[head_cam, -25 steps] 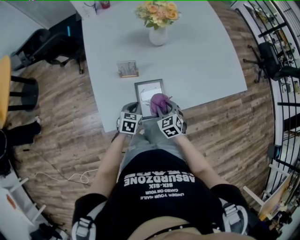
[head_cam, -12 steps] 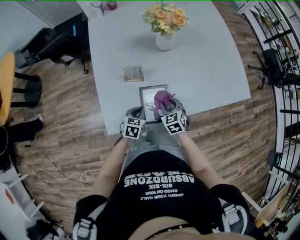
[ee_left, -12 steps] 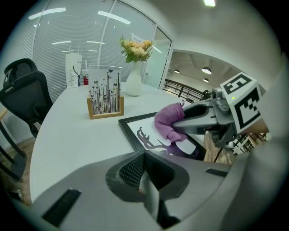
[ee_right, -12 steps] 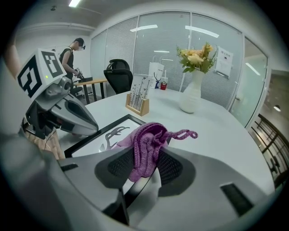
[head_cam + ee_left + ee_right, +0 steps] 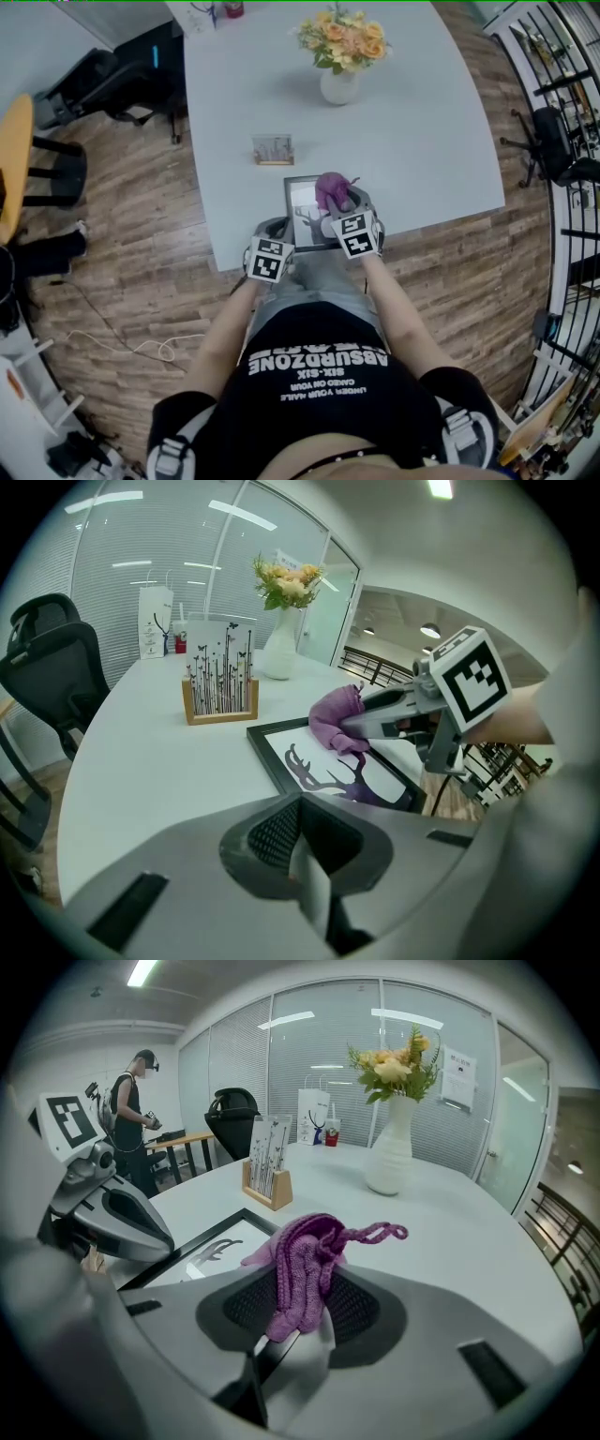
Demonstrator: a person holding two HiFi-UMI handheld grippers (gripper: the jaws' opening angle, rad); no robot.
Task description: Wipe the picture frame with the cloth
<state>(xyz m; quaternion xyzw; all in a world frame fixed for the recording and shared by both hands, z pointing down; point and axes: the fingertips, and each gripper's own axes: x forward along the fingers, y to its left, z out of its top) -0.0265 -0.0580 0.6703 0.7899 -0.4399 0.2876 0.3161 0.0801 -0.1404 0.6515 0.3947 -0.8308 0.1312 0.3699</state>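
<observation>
Wiping step: right gripper (image 5: 336,204) pinches cloth (image 5: 329,189) on picture frame (image 5: 302,208), left gripper (image 5: 300,847) closed and empty; next probably drag cloth across frame.

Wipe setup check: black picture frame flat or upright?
Lying flat: the black rectangular picture frame rests face up on the white table, under the purple knitted cloth in the right hand-held gripper.

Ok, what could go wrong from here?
1. The picture frame lies flat near the table edge, and the left gripper, shut and empty, isn't holding it; a wipe toward you could slide it off.
2. The right gripper pinches the cloth bunched, so its fingers might scrape the picture.
</observation>
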